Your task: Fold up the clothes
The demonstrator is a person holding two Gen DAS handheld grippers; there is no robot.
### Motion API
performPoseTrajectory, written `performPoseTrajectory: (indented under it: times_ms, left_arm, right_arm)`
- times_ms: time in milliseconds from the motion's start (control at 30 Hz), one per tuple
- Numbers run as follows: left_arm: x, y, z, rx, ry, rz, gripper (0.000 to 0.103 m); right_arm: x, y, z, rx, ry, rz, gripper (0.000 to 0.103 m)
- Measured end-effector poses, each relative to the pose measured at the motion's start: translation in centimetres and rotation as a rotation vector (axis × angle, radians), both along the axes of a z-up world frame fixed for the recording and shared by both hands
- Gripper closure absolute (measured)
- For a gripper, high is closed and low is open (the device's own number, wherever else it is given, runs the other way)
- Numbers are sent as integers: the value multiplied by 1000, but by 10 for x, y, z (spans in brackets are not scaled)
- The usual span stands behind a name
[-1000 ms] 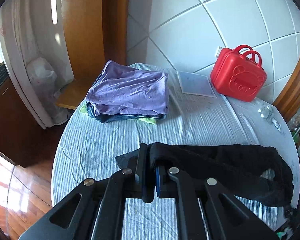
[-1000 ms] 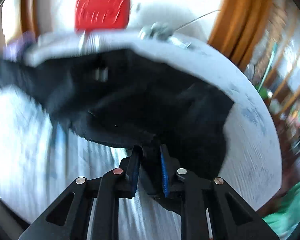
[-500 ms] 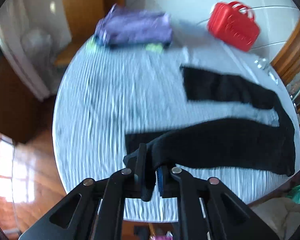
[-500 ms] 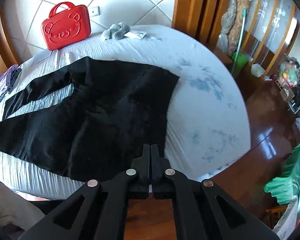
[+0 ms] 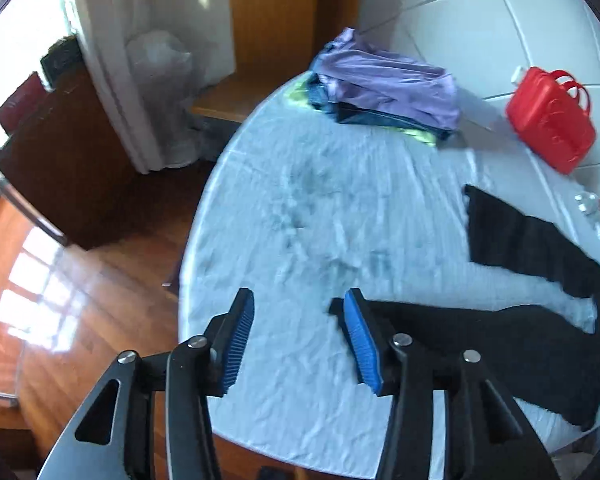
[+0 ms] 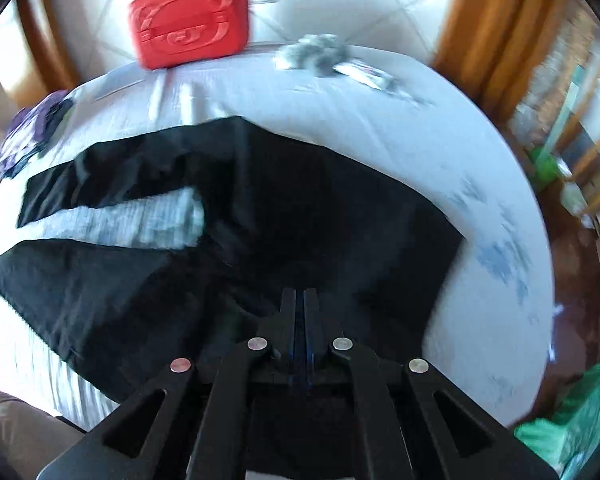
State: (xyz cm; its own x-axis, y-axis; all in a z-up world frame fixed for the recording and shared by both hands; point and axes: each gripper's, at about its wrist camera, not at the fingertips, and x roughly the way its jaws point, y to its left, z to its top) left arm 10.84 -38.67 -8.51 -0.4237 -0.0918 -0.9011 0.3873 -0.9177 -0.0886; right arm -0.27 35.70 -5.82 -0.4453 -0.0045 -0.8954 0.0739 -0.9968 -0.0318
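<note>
The left gripper (image 5: 297, 336) hangs above the near-left part of the table (image 5: 300, 208), tilted down at the pale cloth, its 2 blue-padded fingers (image 5: 362, 340) spread wide with nothing between them. The hem of 1 trouser leg lies just beside the right finger, partly hidden behind it; whether they touch cannot be told.

The right gripper (image 6: 299, 300) points across the table from its near edge, low over the trousers (image 6: 291, 216). Its 2 fingers are pressed together; no fabric shows between them, though the dark cloth lies right under and around the tips, so a pinch cannot be ruled out.

The black trousers are spread flat on the table, waist toward the right gripper, the 2 legs running off to the left with a wedge of pale cloth between them.

At the far side sit a red case (image 6: 189, 14), a pile of folded clothes (image 5: 384, 88) with a purple one on top, and a small grey bundle (image 6: 314, 54).
</note>
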Motion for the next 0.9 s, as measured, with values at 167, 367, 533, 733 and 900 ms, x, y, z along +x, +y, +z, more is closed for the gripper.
performPoseTrajectory:
  times_ms: [167, 367, 533, 733, 900]
  left_arm:
    - [-30, 17, -38, 70, -76, -60, 53]
    - [-12, 17, -50, 187, -63, 41, 53]
    - [-10, 17, -57, 316, -27, 136, 43]
    - [-31, 23, -84, 349, -1, 168, 102]
    - [8, 44, -48, 272, 98, 182, 100]
  right_arm:
    - [-40, -71, -3, 21, -33, 218, 99]
    - [-85, -166, -14, -19, -34, 453, 98]
    - [-107, -264, -21, -41, -38, 680, 80]
    - [-117, -342, -34, -60, -64, 845, 76]
    - [-116, -389, -44, -115, -122, 953, 76]
